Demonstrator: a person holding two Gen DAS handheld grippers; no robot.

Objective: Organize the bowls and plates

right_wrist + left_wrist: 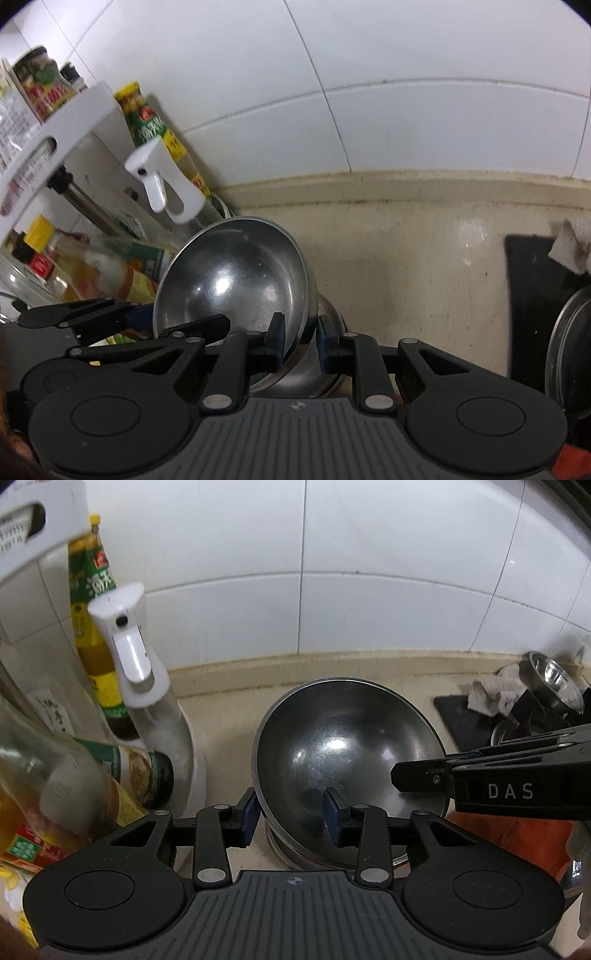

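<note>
Both grippers are working on one shiny steel bowl (347,746) near the back wall of the worktop (424,266). The bowl is tilting up on its side, and it is sitting on top of more steel bowls (325,365) stacked under it. The right gripper (300,341) is pinching the bowl's rim, with one pad inside the bowl and one pad outside, pressed tight on the thin metal. The left gripper (290,818) is standing over the rim on the other side, with one blue pad outside and one inside. Its jaws are spread a little, and a small gap seems to show, so it looks like it is letting go and not holding. A spray bottle (147,679) and sauce bottles (94,602) are standing close beside the bowl on the left, next to a white rack (70,122). The step in hand looks like setting this bowl down into the stack. Next, the bowl probably needs to be tipped flat so it drops snugly into the bowl below. The right gripper should only open once the bowl is resting well, and the move should stay clear of the bottles, which could tip over.
</note>
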